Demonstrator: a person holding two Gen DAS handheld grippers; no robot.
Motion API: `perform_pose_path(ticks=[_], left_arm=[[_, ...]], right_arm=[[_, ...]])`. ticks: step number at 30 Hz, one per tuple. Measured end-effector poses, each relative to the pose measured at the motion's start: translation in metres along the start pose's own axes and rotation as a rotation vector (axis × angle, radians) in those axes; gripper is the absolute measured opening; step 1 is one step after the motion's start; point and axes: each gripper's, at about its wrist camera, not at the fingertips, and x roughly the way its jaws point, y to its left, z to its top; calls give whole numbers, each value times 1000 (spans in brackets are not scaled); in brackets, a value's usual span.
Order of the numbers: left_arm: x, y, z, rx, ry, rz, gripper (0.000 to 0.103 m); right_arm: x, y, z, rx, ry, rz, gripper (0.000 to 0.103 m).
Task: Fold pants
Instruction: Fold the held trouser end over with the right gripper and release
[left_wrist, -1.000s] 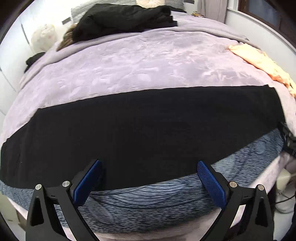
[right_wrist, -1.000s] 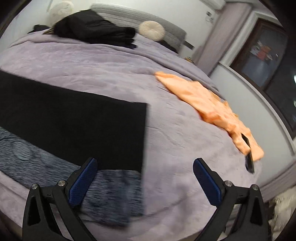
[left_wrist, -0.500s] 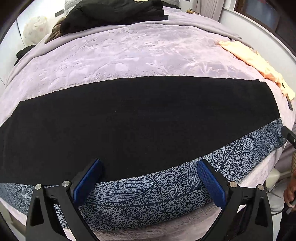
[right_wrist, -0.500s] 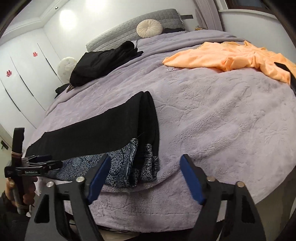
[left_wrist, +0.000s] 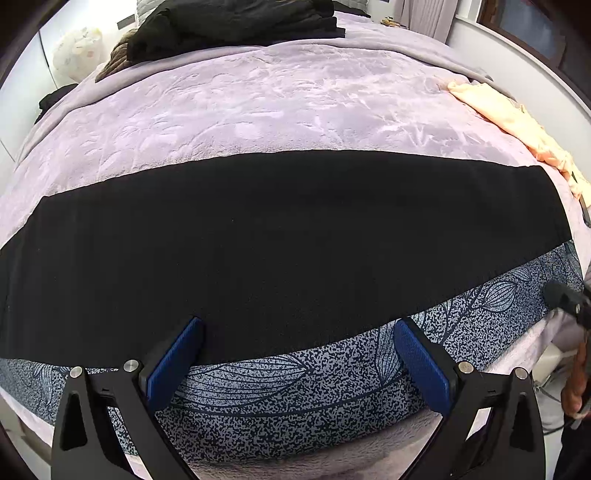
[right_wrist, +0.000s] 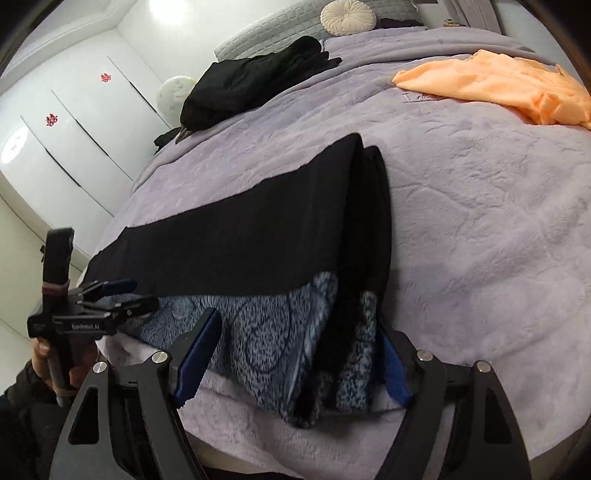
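- While pants (left_wrist: 280, 240) lie flat on bed (left_wrist: 280, 110), left gripper (left_wrist: 295, 360) hovers released.
- Right gripper (right_wrist: 291, 354) opening, pant end between pads, ungripped.

Both wrist views look down, close, sharing the pants (left_wrist: 280, 236).

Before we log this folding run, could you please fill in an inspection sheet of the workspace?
Surface: bed under a lilac blanket.
Job's things: pants, black with patterned lining, laid along the near edge; right end bunched.
Clutter: orange garment, black clothes, cushion.
Grippers: left gripper open above the pants' edge; right gripper jaws opening, astride the bunched end.
Cables: thin cable below the bed's right edge.
Surroundings: white wardrobe, headboard.
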Motion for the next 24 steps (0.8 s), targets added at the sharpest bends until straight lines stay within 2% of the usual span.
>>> perform_pose_path(ticks=[5,7,9,12,18,21,23,24], left_arm=[[4,2,4,-15,-19,4,103],[5,2,6,-23,-24,6,103],[7,2,8,-28,-25,8,103],[10,3,13,-34,-22,8,103],[18,1,24,-22,-30,28,103],[27,3,46,-37,-22,34,103],[33,4,60,-58,-23,43,103],[35,4,66,-66,-25,53,103]], right_arm=[[1,6,-10,86,-44,124,81],[14,17,-3,65,-66,128,82],[30,31,7,32,-73,81,82],[48,43,20,23,-71,65,82],[54,59,4,-39,-100,-97,86],[58,67,7,-29,-86,-139,94],[63,69,12,-1,-74,-138,103],[65,70,14,14,-76,-163,103]])
